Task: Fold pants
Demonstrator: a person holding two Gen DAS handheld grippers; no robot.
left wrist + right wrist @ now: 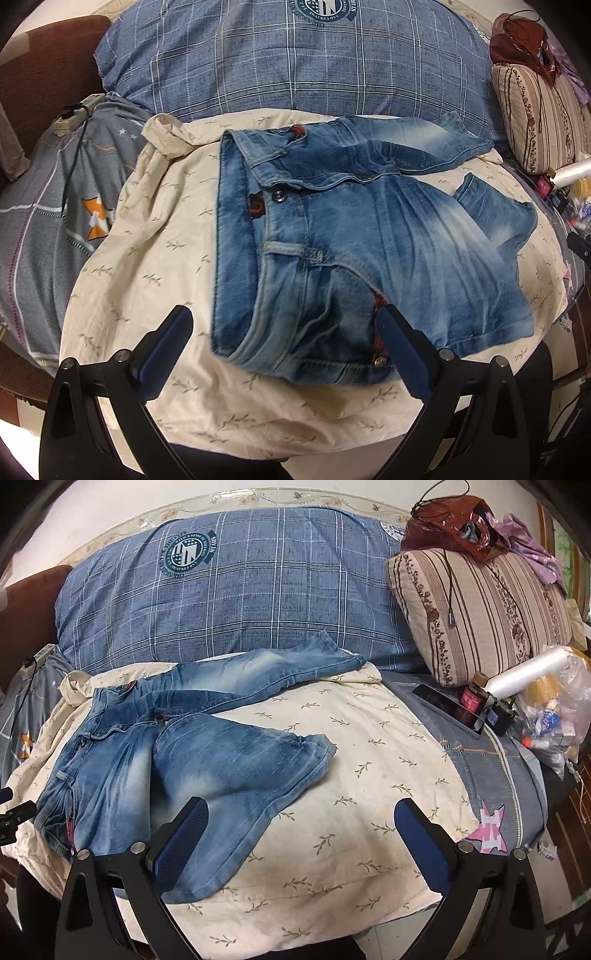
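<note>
Pants (155,760) lie unfolded on the cream sheet (369,775) of the bed, waistband toward my left side, both legs splayed out to the right, the far one reaching the blue plaid pillow (240,602). My left claw (284,354) hovers wide open and empty over the waistband corner nearest me. My right claw (299,834) is also spread wide with nothing in it, its left finger above the near leg's hem. I judge each claw sits nearest its own end, long axis running left to right.
</note>
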